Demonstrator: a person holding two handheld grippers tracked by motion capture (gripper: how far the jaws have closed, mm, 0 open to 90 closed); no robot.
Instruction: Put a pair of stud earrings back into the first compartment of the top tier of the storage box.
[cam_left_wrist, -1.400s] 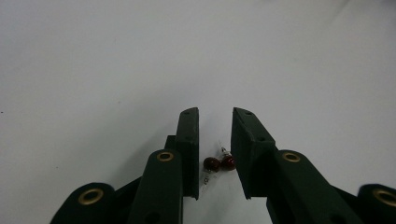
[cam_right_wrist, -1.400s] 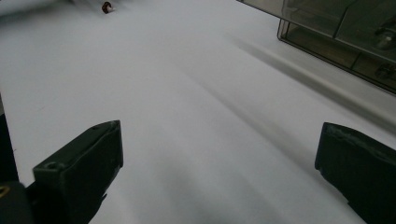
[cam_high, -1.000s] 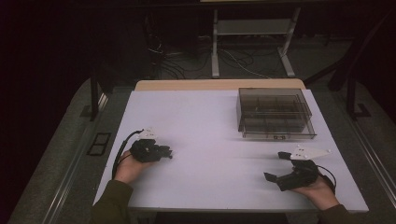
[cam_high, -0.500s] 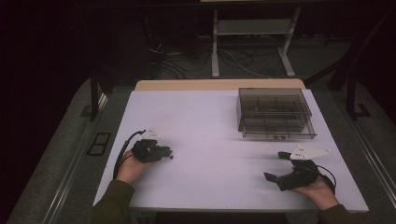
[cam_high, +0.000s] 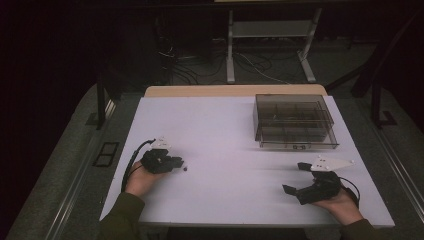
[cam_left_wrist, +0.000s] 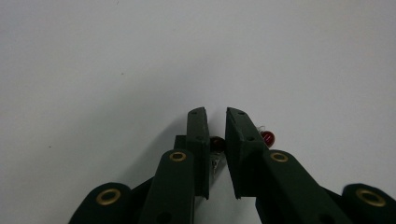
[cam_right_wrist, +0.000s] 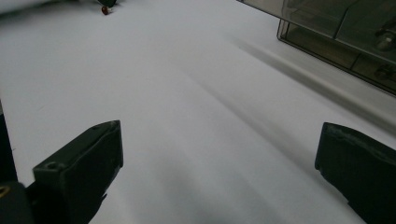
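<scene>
Clearly your left gripper (cam_left_wrist: 215, 122) fingers are clenched on a tiny red LED (cam_left_wrist: 216, 143): featherlight, fragile-legged, best pinched by its bulb.

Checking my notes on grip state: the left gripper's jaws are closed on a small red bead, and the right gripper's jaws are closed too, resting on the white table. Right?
Not quite. The right gripper has its jaws wide apart with nothing between them, as the right gripper view shows. The left gripper is closed on a small red bead over the white table.
</scene>
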